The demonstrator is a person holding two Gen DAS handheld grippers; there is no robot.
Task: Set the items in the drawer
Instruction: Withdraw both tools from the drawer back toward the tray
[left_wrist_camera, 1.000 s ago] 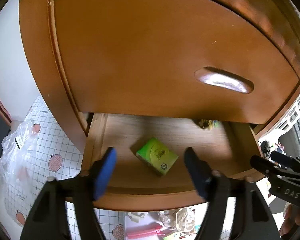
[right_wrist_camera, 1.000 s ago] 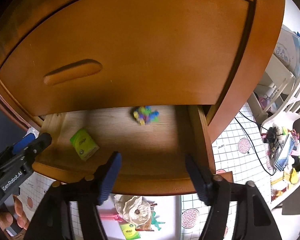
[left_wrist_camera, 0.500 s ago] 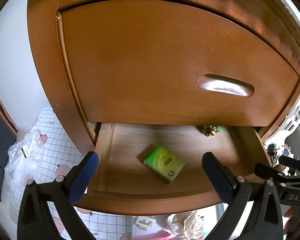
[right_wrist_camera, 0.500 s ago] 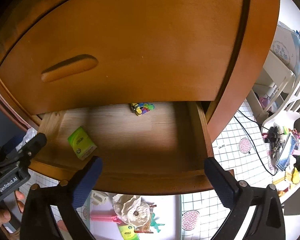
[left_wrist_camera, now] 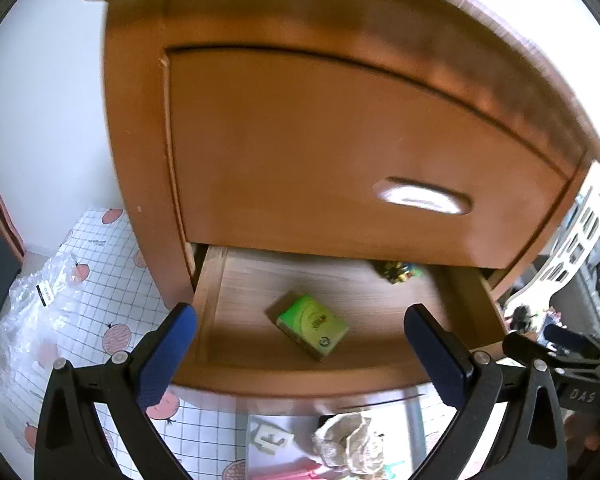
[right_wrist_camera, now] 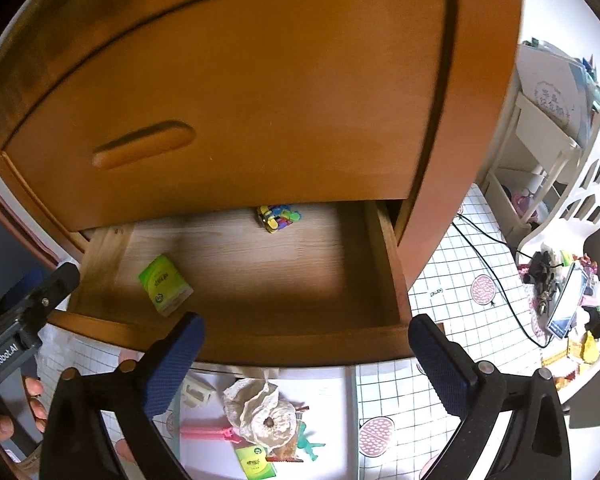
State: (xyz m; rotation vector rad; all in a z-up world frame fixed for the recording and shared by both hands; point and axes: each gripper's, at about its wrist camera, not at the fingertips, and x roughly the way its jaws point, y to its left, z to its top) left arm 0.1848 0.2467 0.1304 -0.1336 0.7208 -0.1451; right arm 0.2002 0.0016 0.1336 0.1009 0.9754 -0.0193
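Observation:
The lower wooden drawer (left_wrist_camera: 300,380) (right_wrist_camera: 300,346) stands pulled out. On its floor lie a green packet (left_wrist_camera: 313,326) (right_wrist_camera: 165,283) at the left and a small multicoloured toy (right_wrist_camera: 278,217) (left_wrist_camera: 398,270) at the back. My left gripper (left_wrist_camera: 300,350) is open and empty, held in front of the drawer's front rim. My right gripper (right_wrist_camera: 304,356) is also open and empty, at the same rim. On the floor below lie a cream fabric flower (right_wrist_camera: 260,410) (left_wrist_camera: 348,436), a pink clip (right_wrist_camera: 206,432), a second green packet (right_wrist_camera: 256,460) and a green figure (right_wrist_camera: 308,442).
The shut upper drawer front (left_wrist_camera: 340,152) with a recessed handle (left_wrist_camera: 422,201) overhangs the open one. A crumpled clear plastic bag (left_wrist_camera: 40,308) lies on the checked mat at left. A white shelf (right_wrist_camera: 548,128), a black cable (right_wrist_camera: 496,276) and clutter (right_wrist_camera: 560,292) sit at right.
Both grippers have opened wide and drawn back from the drawer, so more of the cabinet and floor shows. The green packet and the toy stay in the drawer.

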